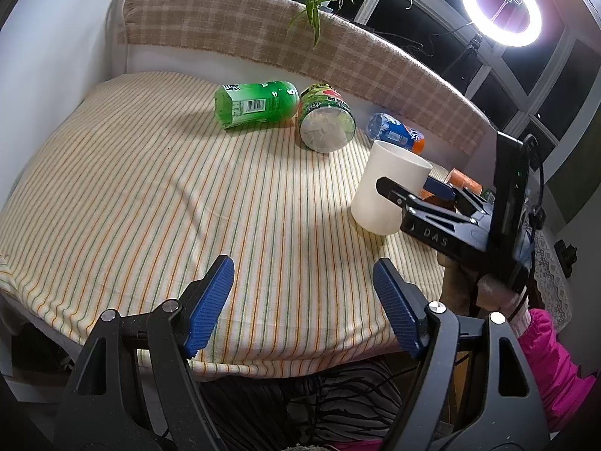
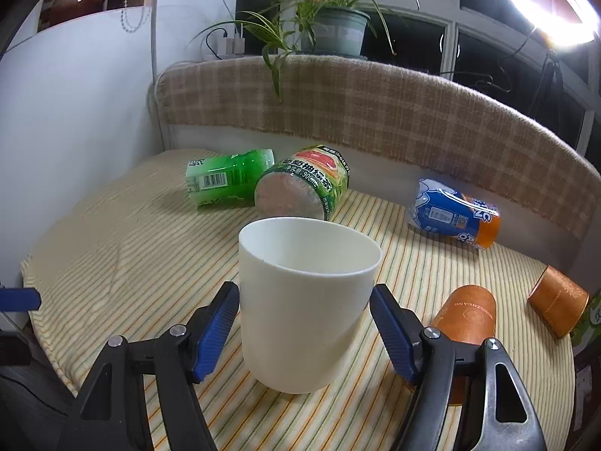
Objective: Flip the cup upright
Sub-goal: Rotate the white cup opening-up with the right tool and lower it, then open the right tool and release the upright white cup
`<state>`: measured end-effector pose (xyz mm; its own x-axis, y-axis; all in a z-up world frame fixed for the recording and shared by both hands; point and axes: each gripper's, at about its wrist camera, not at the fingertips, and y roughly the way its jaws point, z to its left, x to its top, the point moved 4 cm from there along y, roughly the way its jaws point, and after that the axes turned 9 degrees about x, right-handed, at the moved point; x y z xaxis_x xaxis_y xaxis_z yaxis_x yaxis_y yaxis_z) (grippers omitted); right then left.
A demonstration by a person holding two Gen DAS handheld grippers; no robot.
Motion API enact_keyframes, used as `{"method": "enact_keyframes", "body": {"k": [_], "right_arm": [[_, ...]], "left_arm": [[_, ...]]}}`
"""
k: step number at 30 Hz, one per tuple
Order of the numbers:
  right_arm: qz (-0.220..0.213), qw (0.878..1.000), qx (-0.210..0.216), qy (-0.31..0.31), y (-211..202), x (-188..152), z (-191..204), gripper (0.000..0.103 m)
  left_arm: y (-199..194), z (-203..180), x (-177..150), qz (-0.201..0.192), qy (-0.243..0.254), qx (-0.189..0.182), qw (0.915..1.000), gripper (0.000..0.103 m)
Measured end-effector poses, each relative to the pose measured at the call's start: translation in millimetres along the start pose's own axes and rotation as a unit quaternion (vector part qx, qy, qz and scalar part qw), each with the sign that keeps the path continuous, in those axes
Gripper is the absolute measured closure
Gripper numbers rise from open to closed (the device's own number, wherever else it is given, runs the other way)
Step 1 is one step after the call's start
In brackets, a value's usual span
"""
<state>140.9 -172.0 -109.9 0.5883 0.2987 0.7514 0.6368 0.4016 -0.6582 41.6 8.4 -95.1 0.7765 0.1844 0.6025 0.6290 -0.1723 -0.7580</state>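
Note:
A plain white cup (image 2: 306, 300) stands upright, mouth up, on the striped cloth. My right gripper (image 2: 304, 308) is open, one blue pad on each side of the cup, with small gaps showing between pads and wall. In the left wrist view the cup (image 1: 387, 186) stands at the right with the right gripper (image 1: 417, 191) around it. My left gripper (image 1: 302, 282) is open and empty, low over the near edge of the table, well left of the cup.
A green bottle (image 2: 225, 178), a green-labelled jar (image 2: 300, 186) and a blue-orange bottle (image 2: 454, 212) lie on their sides at the back. Two brown cylinders (image 2: 469, 319) (image 2: 557, 300) lie at the right. A plaid-covered backrest (image 2: 375, 112) bounds the far side; a ring light (image 1: 501, 7) glares upper right.

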Motion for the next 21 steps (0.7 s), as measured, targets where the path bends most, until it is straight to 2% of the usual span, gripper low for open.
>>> {"method": "enact_keyframes", "body": {"k": [21], "right_arm": [[-0.015,0.999,0.029,0.033,-24.4,-15.9,1.5,0.029]], "left_arm": [[-2.3,-16.3,-0.5,-0.012,0.022,0.002,0.9997,0.024]]}}
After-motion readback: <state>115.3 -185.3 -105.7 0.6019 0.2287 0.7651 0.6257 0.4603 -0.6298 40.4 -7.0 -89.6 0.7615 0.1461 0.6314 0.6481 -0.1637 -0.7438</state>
